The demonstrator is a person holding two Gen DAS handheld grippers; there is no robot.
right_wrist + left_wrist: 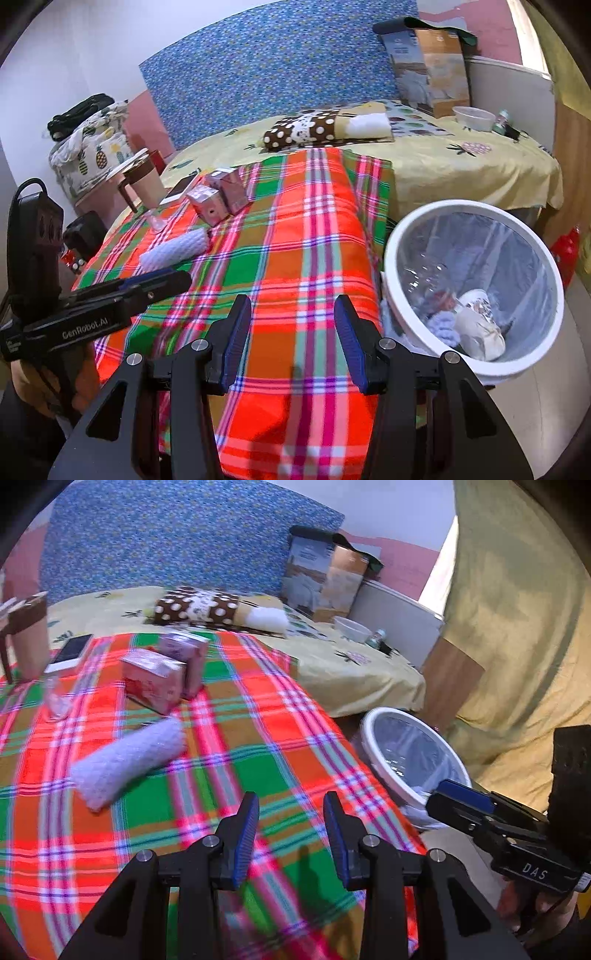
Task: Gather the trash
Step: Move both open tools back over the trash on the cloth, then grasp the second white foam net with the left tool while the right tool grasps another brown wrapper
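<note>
**Plaid-covered surface with trash items and lined bin**

Landmark: red, green and orange plaid cloth (pixel 314 236), spread over a raised surface in front of a yellow-sheeted bed (pixel 461 162).

Item 1. White bubble-wrap roll (pixel 127 760), lying flat on the plaid cloth. In the left wrist view its long axis runs diagonally, the near end pointing lower left and the far end pointing upper right toward the cartons.

Item 2. Two small pink drink cartons (pixel 162 672), side by side at the far part of the cloth, just beyond the roll. One lies on its side, the other stands behind it.

Item 3. Clear stemmed glass (pixel 57 698), upright at the cloth's left edge, near a white smartphone (pixel 70 651) and a beige lidded jug with a brown handle (pixel 142 184).

Item 4. Round white plastic bin lined with a clear bag (pixel 476 288), on the floor off the cloth's right edge, mouth tilted toward the cameras. Contents: a crumpled patterned paper cup (pixel 476 325) and a pale blue scrap beside it; the rest is unclear.

Item 5. Left gripper (pixel 290 834), over the cloth's near part, jaws moderately apart, holding nothing.

Item 6. Right gripper (pixel 291 339), over the cloth's near right part beside the bin, jaws wide apart, holding nothing.
</note>
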